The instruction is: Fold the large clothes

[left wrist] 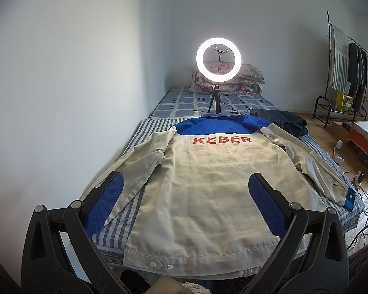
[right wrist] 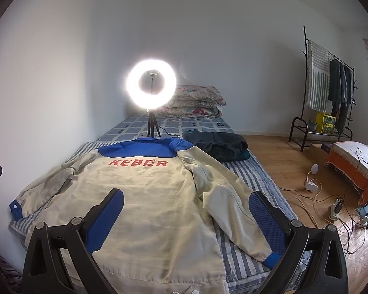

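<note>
A beige work jacket (left wrist: 208, 183) with a blue yoke and red "KEBER" lettering lies flat, back up, on the striped bed (left wrist: 115, 235); it also shows in the right wrist view (right wrist: 144, 208). Both sleeves are spread out to the sides, with blue cuffs (left wrist: 350, 197) (right wrist: 14, 209). My left gripper (left wrist: 185, 183) is open and empty above the jacket's hem. My right gripper (right wrist: 186, 201) is open and empty above the jacket's right side, near the right sleeve (right wrist: 230, 210).
A lit ring light on a tripod (left wrist: 218, 60) stands mid-bed, with folded quilts (left wrist: 233, 80) behind it. A dark folded garment (right wrist: 218, 144) lies right of the collar. A wall runs along the left. Cables (right wrist: 314, 196), a clothes rack (right wrist: 328, 93) and an orange-covered stool (right wrist: 355, 164) are on the floor at right.
</note>
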The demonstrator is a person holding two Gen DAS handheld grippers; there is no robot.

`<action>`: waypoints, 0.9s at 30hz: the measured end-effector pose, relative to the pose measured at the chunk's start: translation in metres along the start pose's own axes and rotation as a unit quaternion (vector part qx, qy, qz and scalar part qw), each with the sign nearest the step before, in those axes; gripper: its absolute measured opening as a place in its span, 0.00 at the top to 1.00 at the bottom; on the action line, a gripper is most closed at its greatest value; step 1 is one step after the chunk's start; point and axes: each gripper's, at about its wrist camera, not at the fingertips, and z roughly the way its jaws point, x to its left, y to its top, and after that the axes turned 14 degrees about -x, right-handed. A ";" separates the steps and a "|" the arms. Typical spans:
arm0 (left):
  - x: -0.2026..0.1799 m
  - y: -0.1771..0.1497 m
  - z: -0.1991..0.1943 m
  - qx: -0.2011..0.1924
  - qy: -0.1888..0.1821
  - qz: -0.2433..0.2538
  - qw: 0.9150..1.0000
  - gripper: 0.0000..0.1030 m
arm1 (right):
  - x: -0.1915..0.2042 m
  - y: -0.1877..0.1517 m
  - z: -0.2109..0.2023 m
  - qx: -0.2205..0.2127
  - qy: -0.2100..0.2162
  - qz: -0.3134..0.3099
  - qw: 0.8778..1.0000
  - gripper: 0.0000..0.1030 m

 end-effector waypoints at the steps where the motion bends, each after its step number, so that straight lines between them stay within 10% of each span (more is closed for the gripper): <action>1: 0.001 -0.001 0.000 0.000 -0.001 0.000 1.000 0.00 | 0.000 0.000 0.000 -0.001 -0.001 -0.001 1.000 0.00; 27: -0.003 -0.002 0.002 0.001 0.001 0.002 1.000 0.00 | -0.001 0.000 0.003 0.008 -0.025 -0.009 1.000 0.00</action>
